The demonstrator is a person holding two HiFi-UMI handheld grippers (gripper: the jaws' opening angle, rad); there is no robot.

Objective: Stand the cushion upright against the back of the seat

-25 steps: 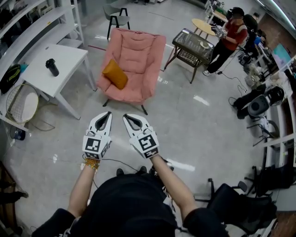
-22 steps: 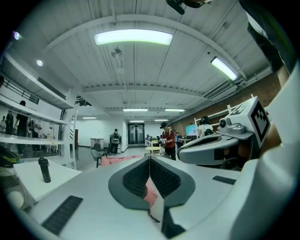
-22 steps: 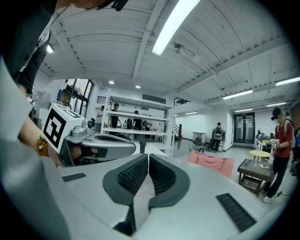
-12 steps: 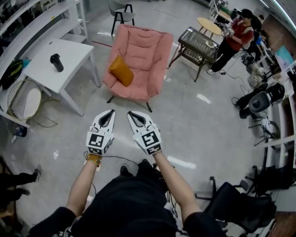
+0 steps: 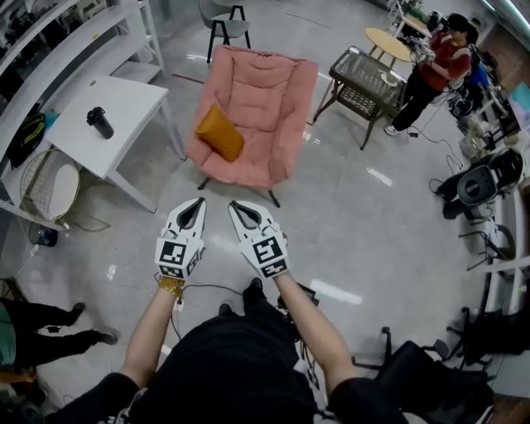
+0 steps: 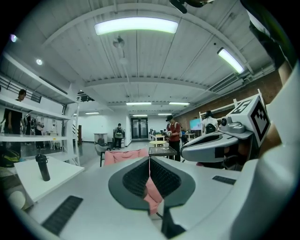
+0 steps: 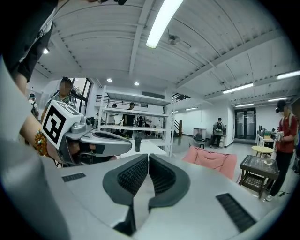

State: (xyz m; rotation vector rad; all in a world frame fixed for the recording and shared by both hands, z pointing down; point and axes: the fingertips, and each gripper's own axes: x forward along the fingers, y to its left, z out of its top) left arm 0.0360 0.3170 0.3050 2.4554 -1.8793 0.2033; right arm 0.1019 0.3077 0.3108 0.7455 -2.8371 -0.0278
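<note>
An orange cushion (image 5: 219,132) lies tilted on the left side of a pink armchair (image 5: 261,108), leaning toward the left armrest. The chair stands on the floor ahead of me. My left gripper (image 5: 196,203) and right gripper (image 5: 233,205) are held side by side in the air, well short of the chair, both shut with nothing between the jaws. In the left gripper view the pink armchair (image 6: 123,156) shows just past the shut left gripper (image 6: 149,161). In the right gripper view the armchair (image 7: 211,159) is to the right of the shut right gripper (image 7: 148,157).
A white table (image 5: 108,124) with a dark bottle (image 5: 99,122) stands left of the chair, beside white shelving (image 5: 58,41). A grey chair (image 5: 225,25) is behind it, a wire side table (image 5: 364,83) to its right, and a person (image 5: 435,70) stands there. Cables and equipment crowd the right side.
I have stepped closer to the armchair; both grippers have come forward and a little lower together, still shut. The person at the right has shifted slightly.
</note>
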